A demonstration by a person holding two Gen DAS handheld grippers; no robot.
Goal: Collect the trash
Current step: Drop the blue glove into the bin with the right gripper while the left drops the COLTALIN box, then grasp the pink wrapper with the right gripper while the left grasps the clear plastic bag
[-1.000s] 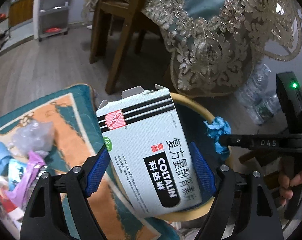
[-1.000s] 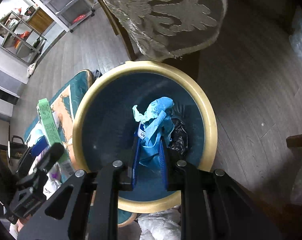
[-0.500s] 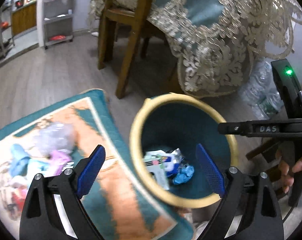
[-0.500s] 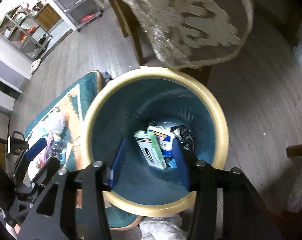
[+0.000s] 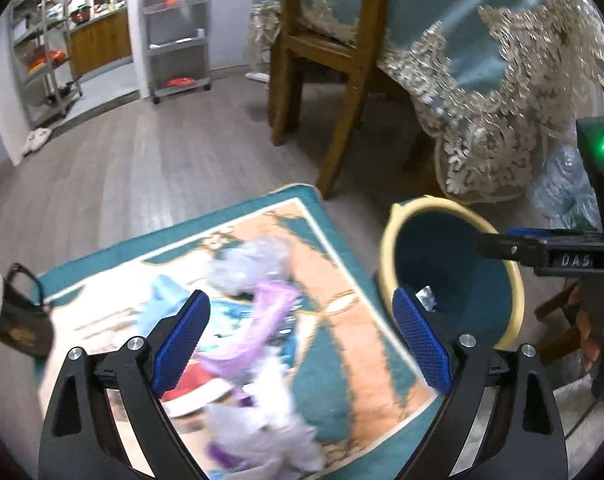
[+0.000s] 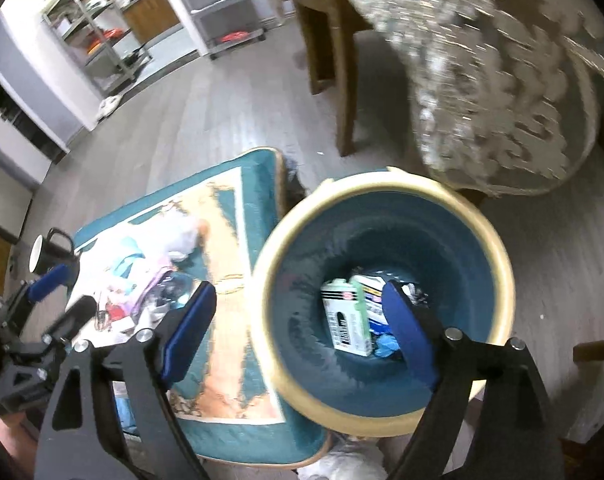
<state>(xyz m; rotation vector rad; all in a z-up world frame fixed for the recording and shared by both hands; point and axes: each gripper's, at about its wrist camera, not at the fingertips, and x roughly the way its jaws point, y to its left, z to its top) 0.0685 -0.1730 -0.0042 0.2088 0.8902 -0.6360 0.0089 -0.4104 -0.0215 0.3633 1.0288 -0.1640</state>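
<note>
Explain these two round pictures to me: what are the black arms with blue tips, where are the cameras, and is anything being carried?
No robot here: a person holds a hand-operated two-finger gripper in each hand, with a fisheye camera on each looking along its fingers. One picture is from the left gripper, the other from the right gripper. The blue tips are the finger pads. The left gripper is open; the right's jaws are opening. Neither holds anything. Below lies a teal and orange patterned mat strewn with blurred wrappers and plastic scraps, with a black mug at its edge. Beside it stands a round teal bin with a cream rim, holding a white and green carton.
</note>
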